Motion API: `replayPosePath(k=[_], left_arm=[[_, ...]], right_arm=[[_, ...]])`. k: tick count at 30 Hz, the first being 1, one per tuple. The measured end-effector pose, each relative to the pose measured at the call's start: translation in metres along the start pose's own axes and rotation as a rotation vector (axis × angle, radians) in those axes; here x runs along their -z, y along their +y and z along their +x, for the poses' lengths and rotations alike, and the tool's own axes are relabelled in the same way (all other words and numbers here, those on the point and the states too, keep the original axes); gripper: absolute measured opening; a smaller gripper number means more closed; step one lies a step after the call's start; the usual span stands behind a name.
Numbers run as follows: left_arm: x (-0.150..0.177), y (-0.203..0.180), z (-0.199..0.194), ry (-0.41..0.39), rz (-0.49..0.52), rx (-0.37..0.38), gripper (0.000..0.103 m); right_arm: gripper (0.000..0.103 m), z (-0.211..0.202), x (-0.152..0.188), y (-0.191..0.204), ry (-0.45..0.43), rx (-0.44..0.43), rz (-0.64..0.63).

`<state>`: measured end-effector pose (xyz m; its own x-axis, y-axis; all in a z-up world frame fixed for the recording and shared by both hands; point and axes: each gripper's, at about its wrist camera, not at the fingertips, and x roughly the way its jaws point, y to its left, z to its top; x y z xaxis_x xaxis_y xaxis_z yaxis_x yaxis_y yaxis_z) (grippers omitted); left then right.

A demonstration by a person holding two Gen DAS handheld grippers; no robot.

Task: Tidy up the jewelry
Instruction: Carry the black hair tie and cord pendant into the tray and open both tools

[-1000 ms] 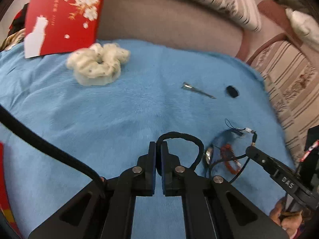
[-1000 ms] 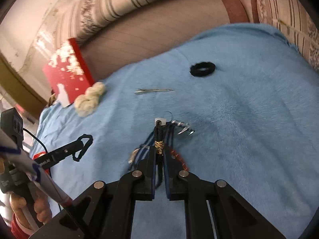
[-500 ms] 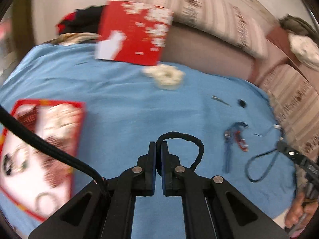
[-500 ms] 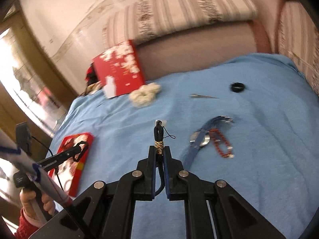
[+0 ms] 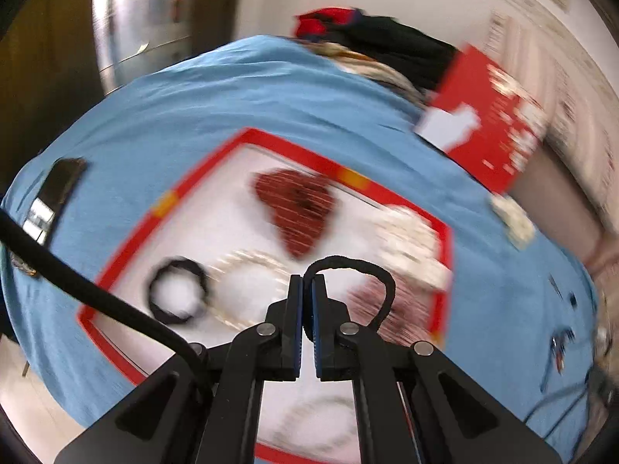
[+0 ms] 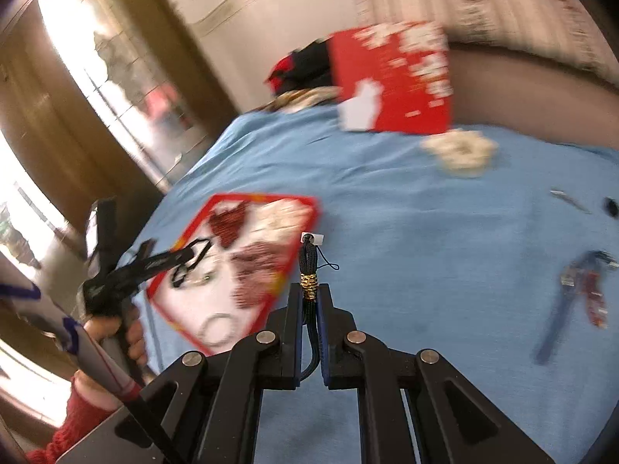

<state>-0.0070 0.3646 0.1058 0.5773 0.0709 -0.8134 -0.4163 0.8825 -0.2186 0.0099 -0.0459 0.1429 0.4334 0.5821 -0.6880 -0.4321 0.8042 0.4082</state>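
My left gripper (image 5: 307, 282) is shut on a black hair tie (image 5: 371, 270) and hangs over the red-rimmed jewelry tray (image 5: 247, 137). The tray holds a black hair tie (image 5: 176, 295), a pearl ring, red heart-shaped pieces (image 5: 300, 208) and white beads. My right gripper (image 6: 309, 294) is shut on a black cord necklace with gold wrapping (image 6: 308, 270), held above the blue cloth just right of the tray (image 6: 309, 203). The left gripper (image 6: 193, 253) shows over the tray in the right wrist view. A blue watch and red bracelet (image 6: 580, 290) lie on the cloth at right.
A red box lid (image 6: 398, 77) leans at the back by a white scrunchie (image 6: 460, 150). A hair clip (image 6: 568, 199) and a small black ring (image 6: 611, 207) lie far right. A dark phone-like object (image 5: 54, 197) lies left of the tray. Clothes (image 5: 379, 46) are piled behind.
Both grippers swung left, away from the watch and bracelet. The left one now hangs over the tray with the hair tie. The right one carries the necklace near the tray's right edge.
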Motion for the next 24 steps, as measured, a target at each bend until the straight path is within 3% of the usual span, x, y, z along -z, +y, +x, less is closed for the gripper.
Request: replayPosePath(k=[3,9,12,17,22,24], left_arm=[[-0.02,0.033,0.016,-0.001,-0.069,-0.026,0.004],[-0.05,0.074,0.056,0.034,-0.212,0.001,0.004],[-0.056,0.08,0.072,0.052,-0.221,-0.001,0.004],[-0.059,0.072,0.075,0.033,-0.185,-0.035,0.005],[-0.06,0.075,0.06,-0.012,-0.204,-0.013,0.039],[-0.06,0.076,0.05,-0.038,-0.224,0.006,0.044]], right_arm=[[0.008,0.038,-0.004,0.037,0.055,-0.07,-0.036],[0.008,0.11,-0.008,0.096,0.139,-0.134,-0.107],[0.008,0.147,-0.011,0.114,0.186,-0.147,-0.129],[0.008,0.197,-0.011,0.129,0.238,-0.098,-0.198],[0.011,0.215,-0.006,0.126,0.271,-0.078,-0.196],[0.031,0.212,-0.007,0.124,0.267,-0.074,-0.196]])
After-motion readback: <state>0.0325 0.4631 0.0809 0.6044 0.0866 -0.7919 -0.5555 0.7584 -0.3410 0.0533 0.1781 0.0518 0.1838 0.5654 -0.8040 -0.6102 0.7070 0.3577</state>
